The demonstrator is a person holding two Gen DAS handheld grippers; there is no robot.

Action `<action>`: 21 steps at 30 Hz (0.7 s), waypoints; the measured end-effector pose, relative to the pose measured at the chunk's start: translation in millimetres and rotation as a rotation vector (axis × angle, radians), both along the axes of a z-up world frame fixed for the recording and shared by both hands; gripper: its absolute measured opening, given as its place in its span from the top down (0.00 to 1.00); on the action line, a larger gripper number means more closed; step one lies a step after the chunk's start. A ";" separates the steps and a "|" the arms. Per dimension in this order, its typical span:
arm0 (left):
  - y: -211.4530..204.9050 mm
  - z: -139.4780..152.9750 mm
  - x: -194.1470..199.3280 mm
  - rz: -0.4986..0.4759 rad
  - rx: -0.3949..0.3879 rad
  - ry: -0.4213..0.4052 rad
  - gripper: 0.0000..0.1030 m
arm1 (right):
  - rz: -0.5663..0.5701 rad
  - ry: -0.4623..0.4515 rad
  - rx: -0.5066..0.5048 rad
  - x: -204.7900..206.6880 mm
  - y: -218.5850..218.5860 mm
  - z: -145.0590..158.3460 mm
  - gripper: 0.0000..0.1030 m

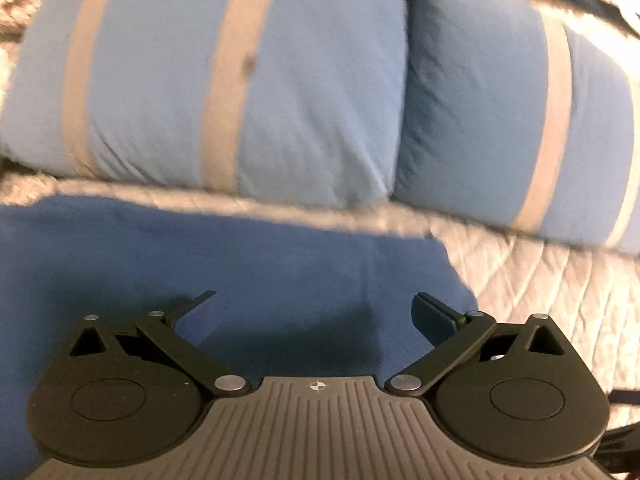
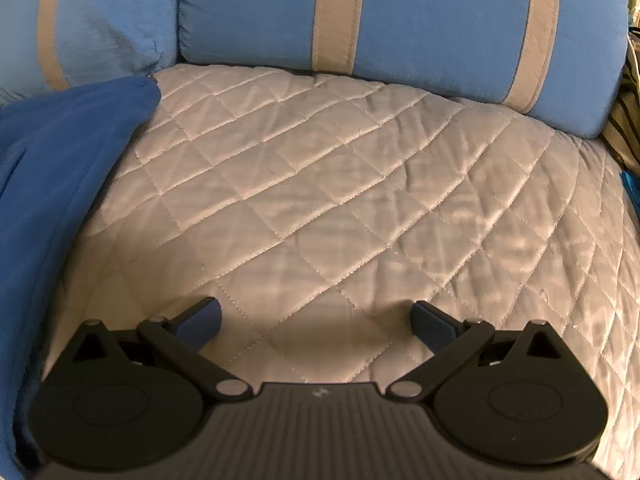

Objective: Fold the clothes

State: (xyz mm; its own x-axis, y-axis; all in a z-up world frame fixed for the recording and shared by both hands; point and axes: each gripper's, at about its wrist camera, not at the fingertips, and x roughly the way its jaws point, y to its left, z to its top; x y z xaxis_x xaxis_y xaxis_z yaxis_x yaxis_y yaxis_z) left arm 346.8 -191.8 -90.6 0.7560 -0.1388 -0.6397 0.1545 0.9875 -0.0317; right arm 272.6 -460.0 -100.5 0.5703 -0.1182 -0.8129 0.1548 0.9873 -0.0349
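A dark blue garment (image 1: 224, 264) lies flat on a quilted grey cover (image 1: 552, 288). My left gripper (image 1: 316, 308) is open and empty, hovering just above the garment near its right edge. In the right wrist view the same garment (image 2: 60, 184) lies at the left, its edge raised against a pillow. My right gripper (image 2: 316, 318) is open and empty above the bare quilted cover (image 2: 360, 184), to the right of the garment.
Two light blue pillows with grey stripes (image 1: 224, 80) (image 1: 500, 120) lie along the far side of the cover, also seen in the right wrist view (image 2: 420, 16). A striped cloth (image 2: 628, 112) sits at the far right edge.
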 end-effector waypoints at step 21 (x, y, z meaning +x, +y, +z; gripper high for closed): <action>7.6 -13.2 -19.8 0.056 -0.003 -0.088 0.00 | 0.038 -0.038 -0.023 -1.0 2.7 -1.7 0.00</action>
State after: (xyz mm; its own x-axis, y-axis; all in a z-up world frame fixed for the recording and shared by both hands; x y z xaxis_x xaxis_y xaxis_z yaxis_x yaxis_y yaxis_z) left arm 327.0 -184.2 -103.9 0.8160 -0.0963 -0.5700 0.1009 0.9946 -0.0236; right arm 271.6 -457.3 -102.3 0.6054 -0.1143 -0.7877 0.1193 0.9915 -0.0522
